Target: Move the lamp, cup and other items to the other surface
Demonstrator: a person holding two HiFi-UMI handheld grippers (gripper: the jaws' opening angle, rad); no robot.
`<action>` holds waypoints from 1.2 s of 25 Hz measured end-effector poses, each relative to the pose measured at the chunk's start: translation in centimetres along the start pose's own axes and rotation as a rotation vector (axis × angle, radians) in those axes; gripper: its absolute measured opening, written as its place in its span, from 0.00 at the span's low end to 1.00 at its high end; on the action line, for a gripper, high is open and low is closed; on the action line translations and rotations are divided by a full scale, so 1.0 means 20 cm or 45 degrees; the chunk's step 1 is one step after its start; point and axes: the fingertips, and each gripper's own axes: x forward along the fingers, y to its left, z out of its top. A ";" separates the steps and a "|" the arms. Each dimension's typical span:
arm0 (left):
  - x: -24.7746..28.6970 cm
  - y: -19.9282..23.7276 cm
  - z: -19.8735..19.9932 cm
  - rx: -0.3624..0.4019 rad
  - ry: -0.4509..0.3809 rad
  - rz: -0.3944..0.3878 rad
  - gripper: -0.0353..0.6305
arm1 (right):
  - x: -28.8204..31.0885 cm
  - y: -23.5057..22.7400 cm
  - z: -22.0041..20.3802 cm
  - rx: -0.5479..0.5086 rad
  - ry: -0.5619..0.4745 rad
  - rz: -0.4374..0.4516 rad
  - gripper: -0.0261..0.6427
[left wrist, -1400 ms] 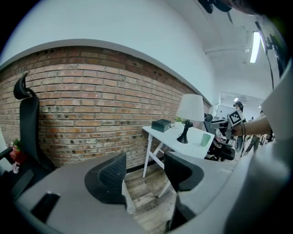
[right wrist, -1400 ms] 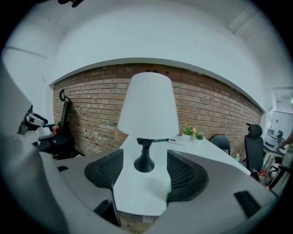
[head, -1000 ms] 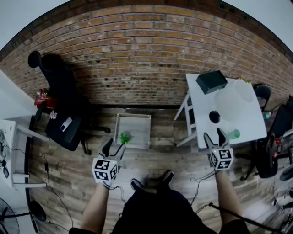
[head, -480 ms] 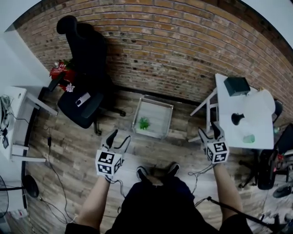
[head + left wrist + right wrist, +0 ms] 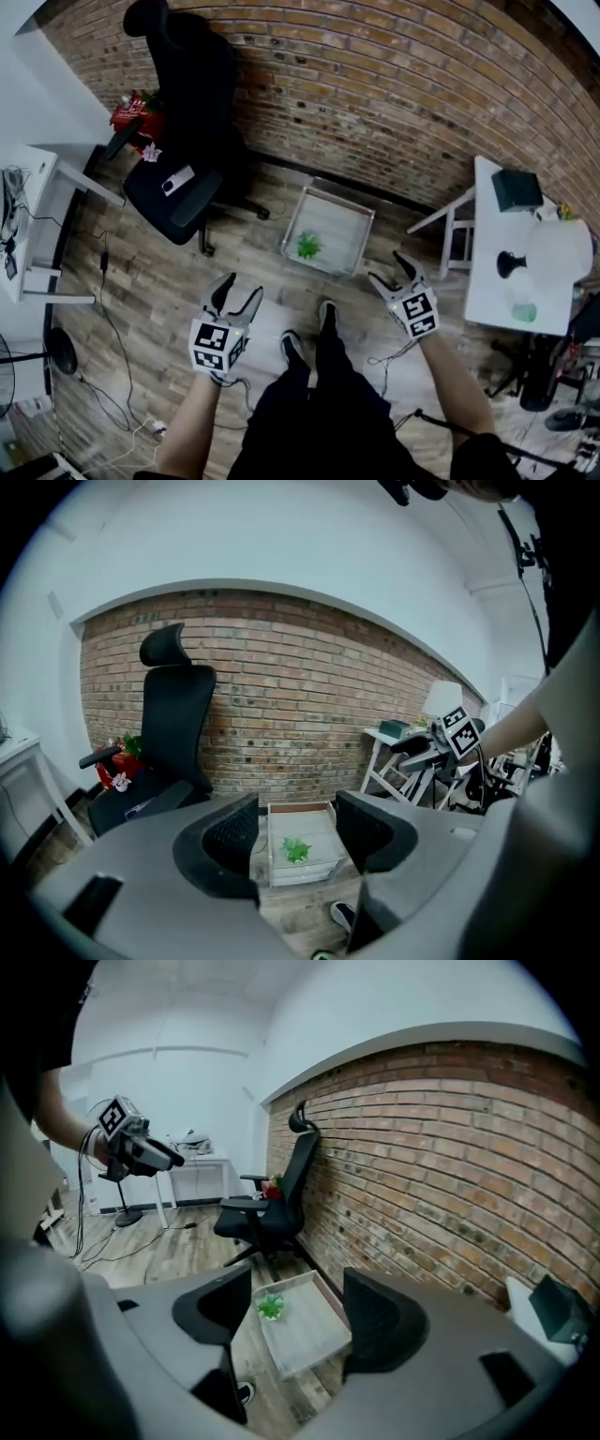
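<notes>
Both grippers hang over the wooden floor with nothing between their jaws. My left gripper (image 5: 234,295) is open, short of the low white tray (image 5: 345,217) that holds a small green plant (image 5: 307,246). My right gripper (image 5: 392,269) is open too, between the tray and the white table (image 5: 489,281). That table carries a lamp with a white shade (image 5: 561,248), a green cup (image 5: 523,310) and a dark box (image 5: 517,187). The left gripper view looks between its jaws at the plant (image 5: 297,850). The right gripper view shows the plant (image 5: 270,1308) on the tray (image 5: 309,1335).
A black office chair (image 5: 183,112) with a phone (image 5: 176,180) on its seat stands by the brick wall at the back left. A white desk (image 5: 23,225) and cables lie at the far left. The person's feet (image 5: 305,342) are just below the tray.
The view has swung left, so the white table slid toward the right edge. My right gripper has left the table's front edge and now hangs over the floor near the tray.
</notes>
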 end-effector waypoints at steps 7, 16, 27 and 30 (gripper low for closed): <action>0.29 0.07 -0.07 -0.021 0.133 0.064 0.44 | 0.52 0.02 -0.18 -0.057 0.047 0.260 0.51; 0.71 0.16 -0.28 -0.087 0.207 0.072 0.43 | 1.14 0.00 -0.58 -0.129 0.187 0.471 0.50; 0.95 0.27 -0.64 -0.194 0.335 0.080 0.43 | 1.74 0.07 -1.19 -0.233 0.394 0.605 0.53; 1.01 0.29 -0.72 -0.225 0.348 0.086 0.43 | 1.90 0.10 -1.27 -0.242 0.378 0.622 0.55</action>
